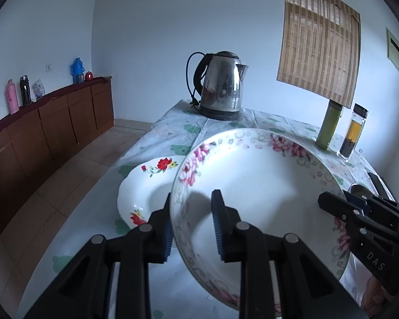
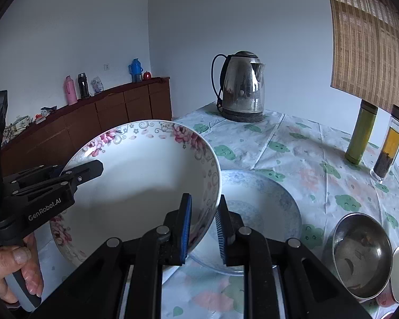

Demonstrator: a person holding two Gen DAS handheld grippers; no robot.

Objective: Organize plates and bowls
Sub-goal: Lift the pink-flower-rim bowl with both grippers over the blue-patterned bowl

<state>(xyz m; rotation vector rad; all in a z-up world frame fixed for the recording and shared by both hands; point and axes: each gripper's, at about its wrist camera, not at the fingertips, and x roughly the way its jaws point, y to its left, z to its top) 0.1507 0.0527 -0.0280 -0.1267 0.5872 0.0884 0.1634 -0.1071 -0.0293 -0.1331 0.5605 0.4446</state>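
table under a flowered plastic cloth (image 2: 292, 143) fills the lower half of both views, electric kettle (image 2: 243, 85) at its far end. biggest piece in play: the pink-flowered deep plate (image 2: 135, 183), held off the table and tilted, centre-left in the right wrist view, centre-right in the left wrist view. both tools are on it: left gripper (image 1: 191, 228) pinches the rim at lower centre of its frame, one pad under, one inside; right gripper (image 2: 203, 228) pinches the opposite rim the same way. below it, the red-flowered plate (image 1: 146, 183) lies on the cloth at left of the left wrist view, and a blue-patterned plate (image 2: 263, 202) lies right of centre in the right wrist view. steel bowl (image 2: 361, 255) sits lower right, apart from the plates. smaller: green bottle (image 2: 361, 133) and tea jar (image 2: 389, 148) at right edge. judged progress: early to middle; nothing visibly stacked, one plate in transit, the other plates and the bowl left to sort.
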